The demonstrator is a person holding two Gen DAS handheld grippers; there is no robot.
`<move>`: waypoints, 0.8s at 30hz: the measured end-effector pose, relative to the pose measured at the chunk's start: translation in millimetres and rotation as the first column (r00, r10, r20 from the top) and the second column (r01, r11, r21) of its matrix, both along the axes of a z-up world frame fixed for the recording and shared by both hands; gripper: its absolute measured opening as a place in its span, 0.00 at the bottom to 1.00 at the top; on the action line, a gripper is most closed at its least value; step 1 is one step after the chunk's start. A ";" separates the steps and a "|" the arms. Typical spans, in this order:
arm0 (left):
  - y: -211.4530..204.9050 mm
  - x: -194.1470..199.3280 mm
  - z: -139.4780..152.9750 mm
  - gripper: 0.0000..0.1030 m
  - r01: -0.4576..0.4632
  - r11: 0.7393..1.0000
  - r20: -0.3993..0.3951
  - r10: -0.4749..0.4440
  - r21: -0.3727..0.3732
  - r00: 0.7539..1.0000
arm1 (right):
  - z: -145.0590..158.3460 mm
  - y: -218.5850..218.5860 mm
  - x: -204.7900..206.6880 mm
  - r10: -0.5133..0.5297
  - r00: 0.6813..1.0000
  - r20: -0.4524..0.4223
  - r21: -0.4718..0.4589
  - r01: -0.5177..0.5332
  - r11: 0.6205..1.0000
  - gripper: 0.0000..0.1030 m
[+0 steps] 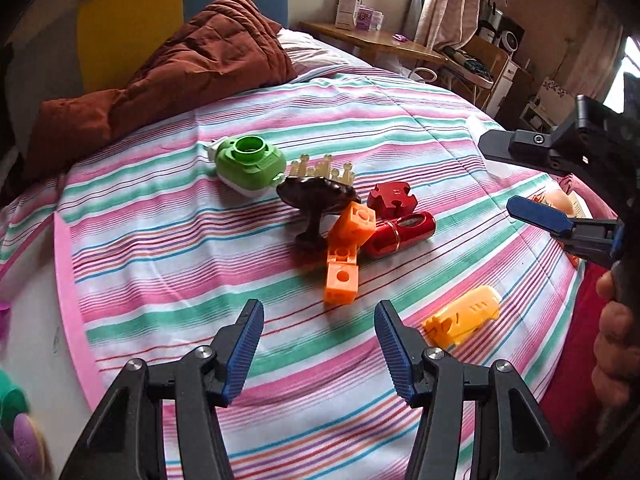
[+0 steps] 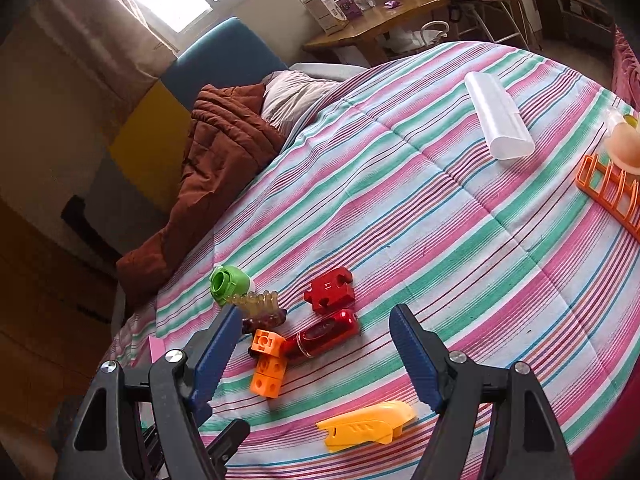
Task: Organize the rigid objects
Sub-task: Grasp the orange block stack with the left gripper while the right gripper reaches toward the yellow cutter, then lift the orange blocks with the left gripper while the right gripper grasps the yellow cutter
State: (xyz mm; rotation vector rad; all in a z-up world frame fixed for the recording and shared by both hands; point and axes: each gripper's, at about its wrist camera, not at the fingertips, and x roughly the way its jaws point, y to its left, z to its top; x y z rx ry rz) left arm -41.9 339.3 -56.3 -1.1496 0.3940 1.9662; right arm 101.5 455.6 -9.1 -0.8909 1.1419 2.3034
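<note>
A cluster of toys lies on the striped bed sheet (image 1: 160,240): a green camera toy (image 1: 250,168), a dark stand (image 1: 316,204) with a clear crown piece (image 1: 320,168), orange linked cubes (image 1: 346,256), a red cylinder (image 1: 400,234), a red puzzle block (image 1: 392,198). A yellow toy (image 1: 462,316) lies apart, nearer me. My left gripper (image 1: 318,348) is open and empty, just short of the orange cubes. My right gripper (image 2: 312,360) is open and empty, above the yellow toy (image 2: 368,424) and red cylinder (image 2: 326,334); it shows at the right edge of the left wrist view (image 1: 516,176).
A brown quilt (image 1: 180,68) is bunched at the head of the bed. A white tube case (image 2: 498,120), an orange rack (image 2: 612,192) and a peach toy (image 2: 626,146) lie at the far right. A wooden desk (image 2: 372,20) stands beyond the bed.
</note>
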 end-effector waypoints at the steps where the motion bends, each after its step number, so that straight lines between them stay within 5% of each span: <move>1: 6.7 -1.8 -3.0 0.56 0.007 1.000 0.004 -0.007 -0.003 1.000 | -0.8 0.3 -0.6 0.003 1.000 -0.001 -0.007 -0.003 1.000 0.76; 6: 33.2 -12.7 -21.8 0.49 0.023 0.999 0.010 -0.023 -0.033 1.000 | -2.0 -0.7 -2.9 0.016 1.000 -0.002 -0.015 -0.016 1.000 0.76; 8: 38.4 -16.3 -30.1 0.23 0.022 0.998 0.013 -0.021 -0.058 1.000 | -2.4 -1.3 -4.0 0.020 1.000 -0.001 -0.015 -0.020 1.000 0.76; 9: 37.9 -16.0 -30.1 0.20 0.019 0.998 0.001 -0.019 -0.052 1.000 | -2.6 -1.5 -4.3 0.019 1.000 0.001 -0.015 -0.019 1.000 0.76; 24: -36.0 34.0 -29.1 0.20 -0.022 1.000 -0.011 0.022 0.005 1.000 | -14.8 -2.7 -13.3 0.031 0.997 0.071 -0.054 -0.027 0.998 0.76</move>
